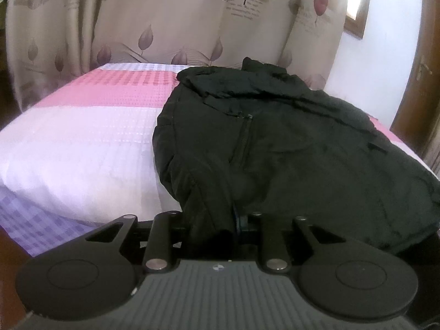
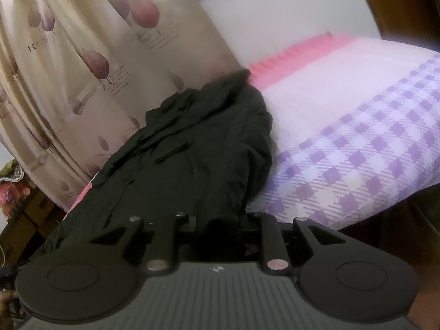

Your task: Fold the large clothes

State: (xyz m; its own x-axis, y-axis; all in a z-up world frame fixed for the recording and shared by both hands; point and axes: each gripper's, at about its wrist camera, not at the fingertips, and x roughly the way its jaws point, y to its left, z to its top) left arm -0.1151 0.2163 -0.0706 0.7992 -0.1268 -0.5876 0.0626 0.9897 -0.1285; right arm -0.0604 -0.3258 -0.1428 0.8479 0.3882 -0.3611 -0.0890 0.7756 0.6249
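Black and slightly puffy, the jacket (image 1: 288,137) lies spread on a bed, its zip running up the middle toward a rumpled collar at the far end. In the left wrist view it covers the right part of the bed and its near hem spills down to the camera. There the left gripper (image 1: 225,220) has its jaws drawn narrow, and a bunch of the jacket's hem sits pinched between them, with a sliver of blue pad showing beside the cloth. In the right wrist view the same jacket (image 2: 192,151) stretches away from the camera, and the right gripper (image 2: 222,222) is likewise closed down narrow on a dark fold of the hem; the fingertips themselves are buried in the fabric.

Under the jacket the bedspread (image 1: 96,126) has a waffle weave with bands of pink and pale pink, and a purple and white check band along the near edge. That check band fills the right side of the right wrist view. Behind the bed hangs a beige curtain (image 1: 137,22) printed with mauve leaves and lettering. To its right stands a white wall (image 1: 385,55) with part of a wooden window frame, and a brown wooden door (image 1: 420,82) with a handle stands at the far right edge.
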